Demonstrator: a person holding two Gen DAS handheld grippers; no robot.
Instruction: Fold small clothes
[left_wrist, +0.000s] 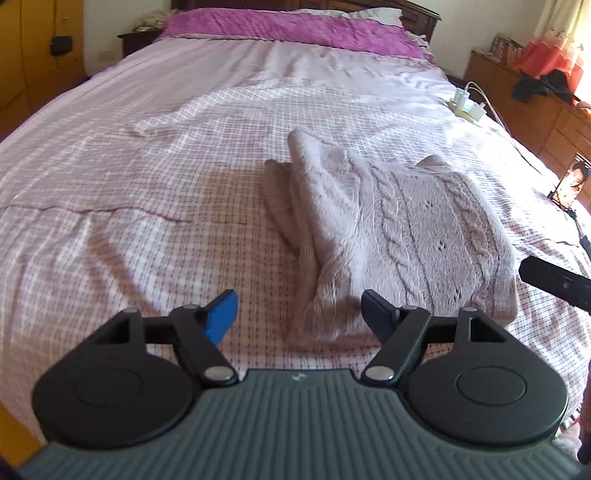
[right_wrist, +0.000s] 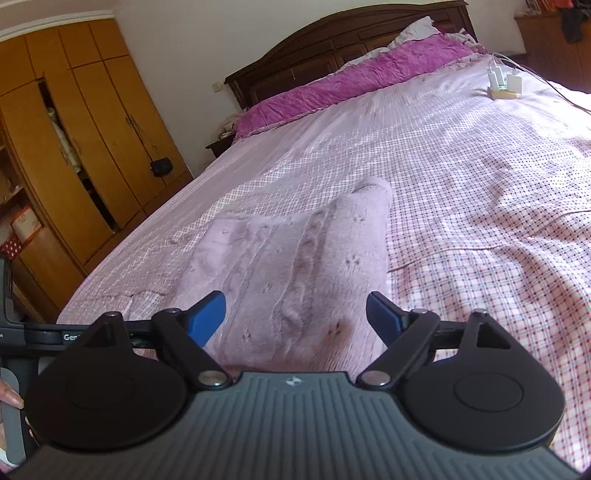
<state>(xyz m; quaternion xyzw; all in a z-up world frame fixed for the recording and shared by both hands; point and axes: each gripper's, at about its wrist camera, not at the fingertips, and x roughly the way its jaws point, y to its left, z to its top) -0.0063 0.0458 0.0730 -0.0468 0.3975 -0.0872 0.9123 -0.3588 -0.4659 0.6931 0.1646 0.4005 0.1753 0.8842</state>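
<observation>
A small pale pink cable-knit sweater (left_wrist: 399, 229) lies folded on the checked bedspread (left_wrist: 147, 236). It also shows in the right wrist view (right_wrist: 295, 266), a narrow folded strip running away from me. My left gripper (left_wrist: 299, 314) is open and empty, hovering just in front of the sweater's near left corner. My right gripper (right_wrist: 295, 314) is open and empty, held just above the sweater's near end. The right gripper's black body (left_wrist: 554, 282) shows at the right edge of the left wrist view.
A purple pillow cover (left_wrist: 295, 27) lies at the head of the bed. A power strip with white chargers (left_wrist: 465, 105) and cables sits on the bed's right side. A wooden wardrobe (right_wrist: 74, 147) stands to the left, a wooden dresser (left_wrist: 535, 107) to the right.
</observation>
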